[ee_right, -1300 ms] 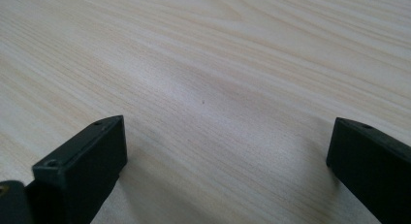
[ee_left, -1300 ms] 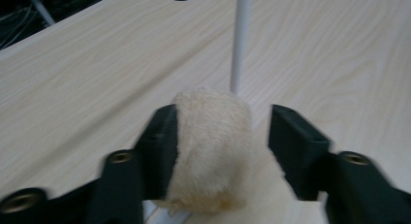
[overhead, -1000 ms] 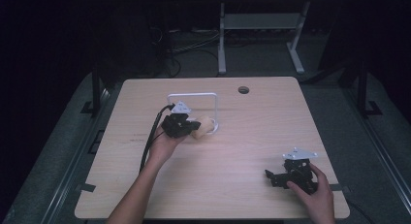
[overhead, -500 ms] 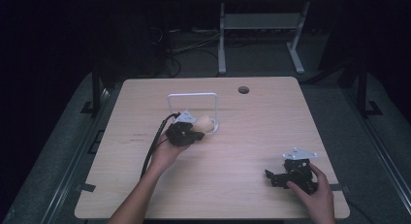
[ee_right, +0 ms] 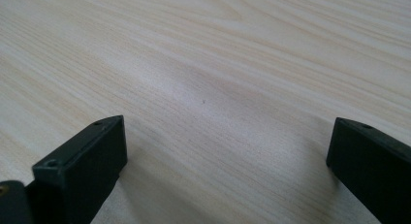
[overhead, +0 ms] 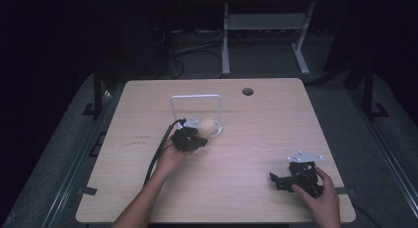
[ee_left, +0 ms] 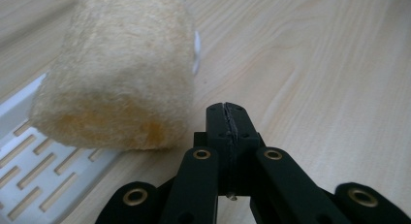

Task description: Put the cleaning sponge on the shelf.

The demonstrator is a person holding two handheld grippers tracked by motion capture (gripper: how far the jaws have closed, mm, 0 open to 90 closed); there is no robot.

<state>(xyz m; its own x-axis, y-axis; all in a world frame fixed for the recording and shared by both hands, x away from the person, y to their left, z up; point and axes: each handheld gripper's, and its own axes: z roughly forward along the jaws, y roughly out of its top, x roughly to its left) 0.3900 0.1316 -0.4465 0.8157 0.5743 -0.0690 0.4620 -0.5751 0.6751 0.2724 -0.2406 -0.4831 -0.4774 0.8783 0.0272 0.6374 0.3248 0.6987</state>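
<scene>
A beige, fibrous loofah roll (overhead: 208,124) (ee_left: 121,73) lies on the slotted white base (ee_left: 39,151) of a white wire rack (overhead: 195,96) near the table's middle. My left gripper (overhead: 195,140) (ee_left: 228,112) sits just in front of the roll, at its right side in the left gripper view. Its jaws are pressed together with nothing between them. My right gripper (overhead: 274,179) (ee_right: 225,151) rests low over bare wood at the front right, jaws wide apart and empty, one finger (ee_right: 87,156) at each side of the right gripper view.
The light wooden table (overhead: 256,134) has a round cable hole (overhead: 248,92) at the back. A black cable (overhead: 157,154) trails from the left gripper toward the front edge. Dark floor and a metal stand (overhead: 266,25) lie beyond the table.
My left gripper has drawn back slightly toward the person, away from the rack. The loofah roll stays at the rack's foot. The right gripper has not moved.
</scene>
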